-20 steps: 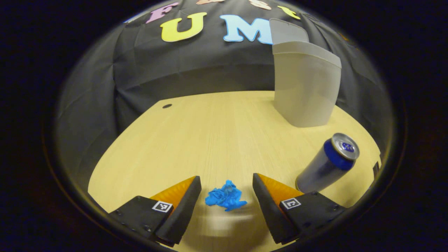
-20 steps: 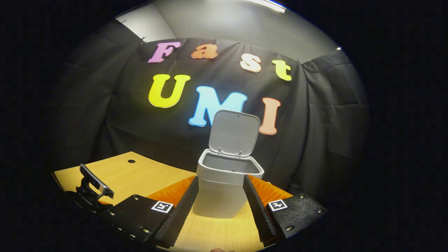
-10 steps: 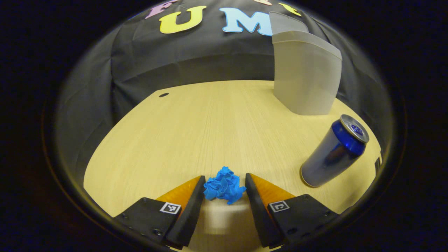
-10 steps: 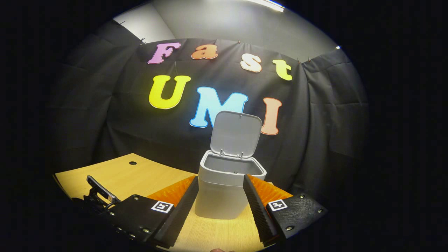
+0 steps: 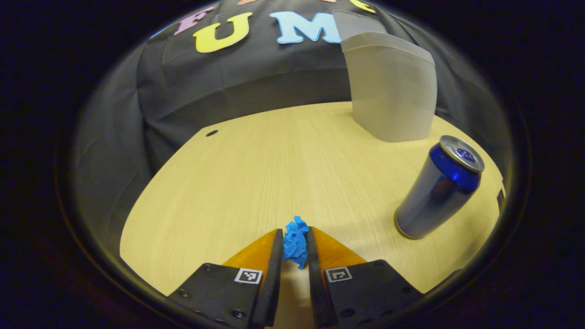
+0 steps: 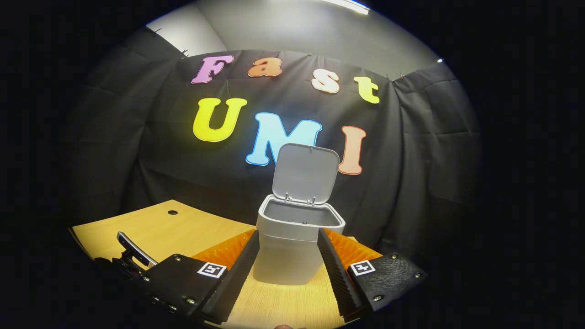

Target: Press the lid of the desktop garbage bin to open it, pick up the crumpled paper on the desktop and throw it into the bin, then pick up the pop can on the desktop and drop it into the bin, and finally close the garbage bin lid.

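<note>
The left gripper (image 5: 295,244) is clamped on the crumpled paper (image 5: 295,241) low over the table (image 5: 256,173), the can (image 5: 438,187) upright beside the bin (image 6: 295,242), whose lid (image 6: 305,173) stands open before the spread right gripper (image 6: 288,265).

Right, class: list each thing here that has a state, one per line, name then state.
Bin lid: open, raised upright.
Garbage bin: upright on the desk.
Crumpled paper: pinched between fingers.
Pop can: standing upright, untouched.
Left hand-held gripper: shut on paper.
Right hand-held gripper: open.
</note>
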